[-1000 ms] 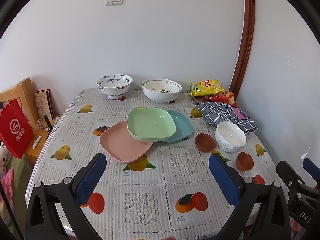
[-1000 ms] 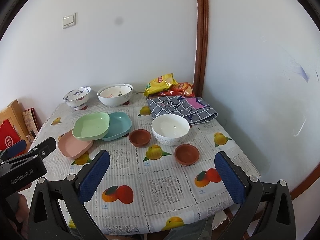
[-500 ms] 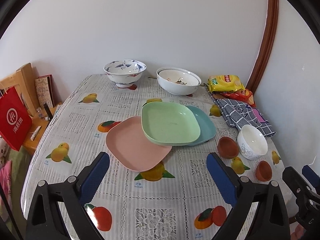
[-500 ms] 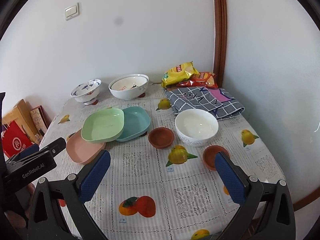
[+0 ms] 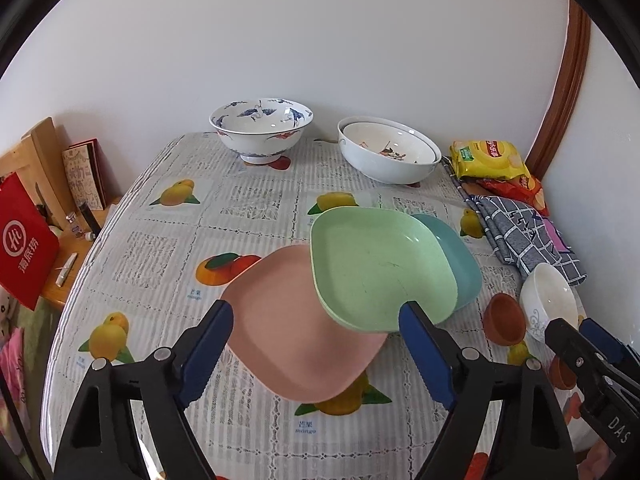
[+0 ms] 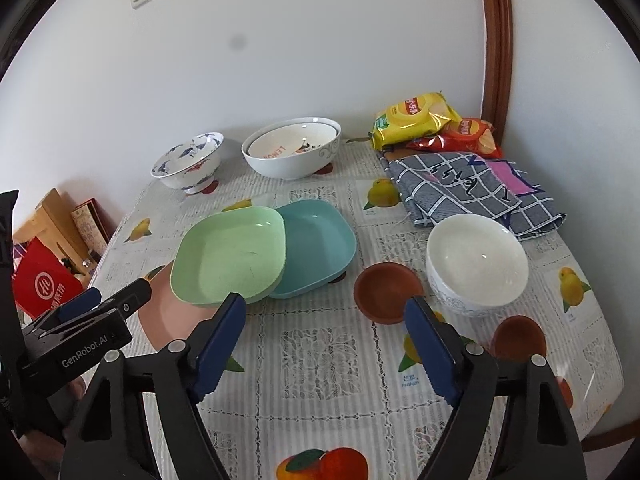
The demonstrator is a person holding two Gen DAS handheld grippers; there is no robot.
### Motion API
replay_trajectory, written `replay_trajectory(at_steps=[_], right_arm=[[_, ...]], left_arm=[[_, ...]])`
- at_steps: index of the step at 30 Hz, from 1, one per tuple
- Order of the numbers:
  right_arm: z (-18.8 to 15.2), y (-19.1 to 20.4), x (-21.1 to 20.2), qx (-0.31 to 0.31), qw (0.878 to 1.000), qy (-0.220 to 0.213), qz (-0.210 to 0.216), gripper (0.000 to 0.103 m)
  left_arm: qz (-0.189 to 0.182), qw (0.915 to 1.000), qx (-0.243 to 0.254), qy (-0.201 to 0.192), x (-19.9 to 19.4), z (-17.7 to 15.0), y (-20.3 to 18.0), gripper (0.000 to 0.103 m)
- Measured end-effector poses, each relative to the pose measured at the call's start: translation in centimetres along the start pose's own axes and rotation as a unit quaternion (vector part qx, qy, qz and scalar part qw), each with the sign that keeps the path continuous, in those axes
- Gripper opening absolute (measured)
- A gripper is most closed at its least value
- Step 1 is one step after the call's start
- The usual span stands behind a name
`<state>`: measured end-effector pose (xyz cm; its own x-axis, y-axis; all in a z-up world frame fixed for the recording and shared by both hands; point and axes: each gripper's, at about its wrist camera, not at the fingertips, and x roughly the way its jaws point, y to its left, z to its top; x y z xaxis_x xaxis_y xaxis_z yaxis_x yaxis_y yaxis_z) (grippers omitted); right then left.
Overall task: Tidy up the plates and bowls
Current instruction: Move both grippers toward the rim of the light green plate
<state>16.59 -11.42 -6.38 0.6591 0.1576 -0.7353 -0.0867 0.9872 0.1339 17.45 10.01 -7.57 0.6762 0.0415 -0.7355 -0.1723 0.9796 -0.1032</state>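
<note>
Grippers first: we hold the left gripper (image 5: 316,328) spread wide over the pink plate (image 5: 296,332), gripping nothing, and the right gripper (image 6: 326,324) equally wide above the tablecloth (image 6: 328,360), near a brown saucer (image 6: 386,292). Beyond the pink plate, the green plate (image 5: 380,268) overlaps both it and the teal plate (image 5: 460,264). Right of these sit a white bowl (image 6: 476,262) and a second brown saucer (image 6: 518,338). Farthest, by the wall, stand a blue-patterned bowl (image 5: 261,128) and nested white bowls (image 5: 388,154).
</note>
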Motion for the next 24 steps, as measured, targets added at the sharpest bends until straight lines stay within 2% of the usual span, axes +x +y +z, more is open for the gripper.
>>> replay_trajectory(at_steps=[7, 10, 21, 24], right_arm=[[1.9, 1.1, 4.2, 0.001, 1.0, 0.021, 0.008, 0.063], [2.4, 1.5, 6.0, 0.002, 0.999, 0.034, 0.012, 0.058], [3.5, 2.3, 11.2, 0.007, 0.998, 0.063, 0.018, 0.054], [3.8, 2.5, 12.1, 0.011, 0.997, 0.066, 0.026, 0.054]], left_arm=[[0.015, 0.9995, 0.024, 0.013, 3.8, 2.2, -0.2, 0.068], [0.01, 0.9994, 0.027, 0.02, 5.3, 3.1, -0.1, 0.067], [-0.003, 0.9982, 0.016, 0.058, 10.8, 5.3, 0.3, 0.067], [-0.014, 0.9977, 0.018, 0.064, 11.8, 5.8, 0.2, 0.06]])
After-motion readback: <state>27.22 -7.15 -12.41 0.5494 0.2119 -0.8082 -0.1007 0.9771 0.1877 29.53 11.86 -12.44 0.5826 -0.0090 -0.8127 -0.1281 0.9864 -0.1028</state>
